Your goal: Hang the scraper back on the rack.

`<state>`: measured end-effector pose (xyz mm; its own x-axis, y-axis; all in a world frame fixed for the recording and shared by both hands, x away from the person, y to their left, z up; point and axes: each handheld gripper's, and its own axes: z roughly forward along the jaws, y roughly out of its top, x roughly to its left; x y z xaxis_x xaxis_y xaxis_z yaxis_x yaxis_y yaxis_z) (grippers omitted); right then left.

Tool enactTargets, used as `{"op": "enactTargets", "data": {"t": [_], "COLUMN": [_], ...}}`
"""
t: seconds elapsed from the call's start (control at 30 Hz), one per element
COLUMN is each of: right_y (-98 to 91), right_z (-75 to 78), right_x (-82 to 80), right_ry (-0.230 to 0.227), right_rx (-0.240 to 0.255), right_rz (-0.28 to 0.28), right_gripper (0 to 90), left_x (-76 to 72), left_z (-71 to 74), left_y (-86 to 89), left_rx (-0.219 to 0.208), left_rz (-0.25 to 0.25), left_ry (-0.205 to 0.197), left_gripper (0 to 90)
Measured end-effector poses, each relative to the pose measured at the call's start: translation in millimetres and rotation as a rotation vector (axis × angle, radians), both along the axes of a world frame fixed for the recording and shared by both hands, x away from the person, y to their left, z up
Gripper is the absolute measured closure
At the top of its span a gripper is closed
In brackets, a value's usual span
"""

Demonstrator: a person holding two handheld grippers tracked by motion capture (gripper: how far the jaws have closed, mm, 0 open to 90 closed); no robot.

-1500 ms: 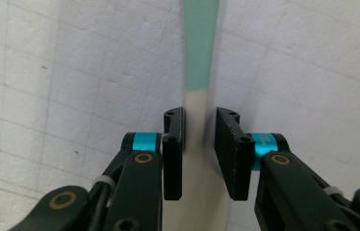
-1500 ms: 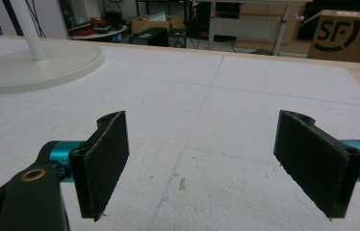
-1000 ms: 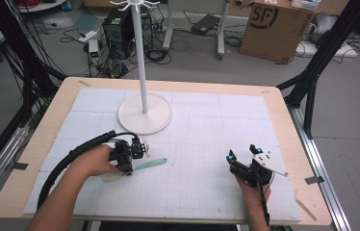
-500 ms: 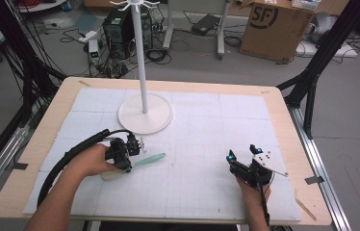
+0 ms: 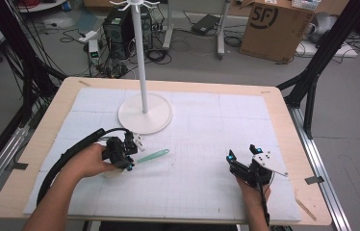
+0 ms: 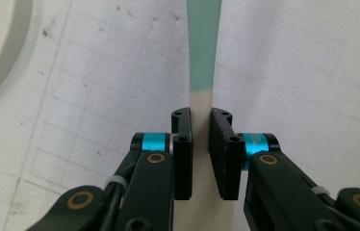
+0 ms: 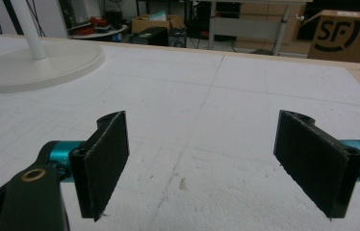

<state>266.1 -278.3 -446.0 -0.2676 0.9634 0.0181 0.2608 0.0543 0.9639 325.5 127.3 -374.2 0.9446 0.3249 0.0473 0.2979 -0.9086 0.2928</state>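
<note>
Spatula (image 5: 152, 156), slim and mint-green with a cream-white end, is held at that white end by the left gripper (image 5: 131, 155) near the front left of the counter (image 5: 274, 103). In the left gripper view its two black fingers (image 6: 183, 154) press narrow on either side of the white end (image 6: 200, 103), and the green part (image 6: 203, 43) runs straight away from them over the white gridded mat (image 6: 313, 72). From the high view the green end points right and slightly away from the person, toward the middle of the mat, just in front of the stand (image 5: 145, 113). The stand's round white base lies near the left gripper, and its thin pole rises from the base's middle.

The right gripper (image 5: 243, 159) sits well apart, at the front right of the mat. Its fingers (image 7: 103, 161) stand wide, with bare mat between them and the stand's base (image 7: 38, 65) off to the far left in the right gripper view.
</note>
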Motion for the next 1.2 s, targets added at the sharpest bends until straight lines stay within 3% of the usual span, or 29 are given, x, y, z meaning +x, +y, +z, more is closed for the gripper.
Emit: {"op": "enactTargets", "data": {"t": [0.3,0.9,1.07,1.2], "right_y": [0.2,0.4,0.5,0.5], "right_z": [0.0,0.0,0.0,0.0], "right_x": [0.0,0.0,0.0,0.0], "right_ry": [0.000,0.000,0.000,0.000], "right_rx": [-0.001,-0.002,-0.002,-0.005], "right_rz": [0.000,0.002,0.001,0.002], "right_gripper": [19.0,19.1,19.1,19.1], "left_x": [-5.2,-10.5,-12.5,-15.3], "left_z": [11.6,12.3,10.6,10.2], "left_y": [9.8,28.8,31.5,33.6], "left_rx": [-0.133,-0.420,-0.453,-0.504], "left_rz": [-0.001,0.042,0.049,0.057], "left_ry": [-0.052,-0.162,-0.181,-0.208], "left_gripper": [80.2,80.3,80.3,80.3]}}
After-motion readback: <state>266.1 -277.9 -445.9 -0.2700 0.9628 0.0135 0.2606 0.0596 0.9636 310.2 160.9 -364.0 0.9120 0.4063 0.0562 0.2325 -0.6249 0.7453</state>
